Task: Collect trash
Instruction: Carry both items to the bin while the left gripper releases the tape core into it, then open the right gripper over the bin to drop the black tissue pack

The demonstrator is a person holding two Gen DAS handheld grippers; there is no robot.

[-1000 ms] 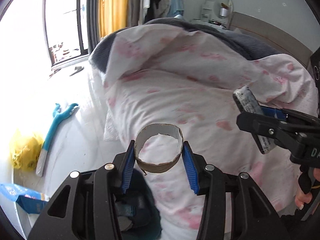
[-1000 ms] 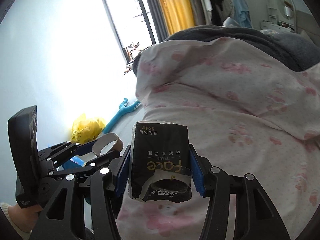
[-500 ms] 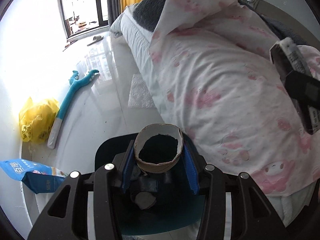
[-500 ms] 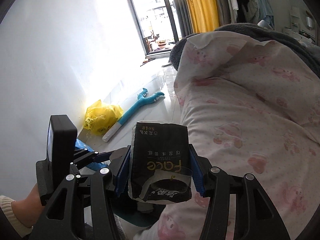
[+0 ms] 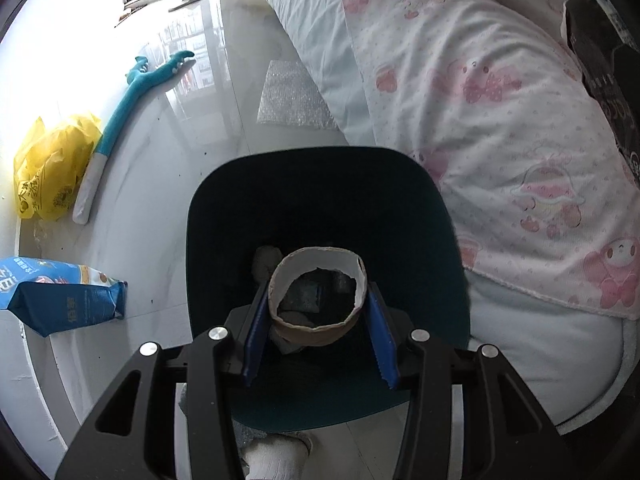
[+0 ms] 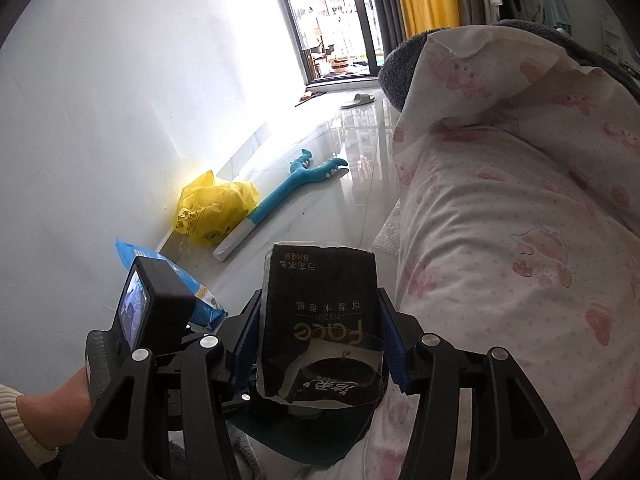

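I've got the left tongs [image 5: 318, 322] pinching the cardboard roll [image 5: 316, 300] right above the open dark bin [image 5: 320, 184], trash visible inside. Right tongs [image 6: 320, 334] clamp the black tissue pack [image 6: 320, 312] beside the bed [image 6: 520, 240].

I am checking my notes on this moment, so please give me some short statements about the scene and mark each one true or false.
1. The left hand-held gripper holds a cardboard ring above the dark bin. True.
2. The right hand-held gripper is empty. False: it is shut on a black tissue pack.
3. The bin has nothing inside. False: some crumpled trash shows at its bottom, seen through the ring.
4. A yellow plastic bag lies on the floor near the wall, beside a teal toy. True.
5. The blue snack bag lies on the bed. False: it lies on the floor, by the wall.
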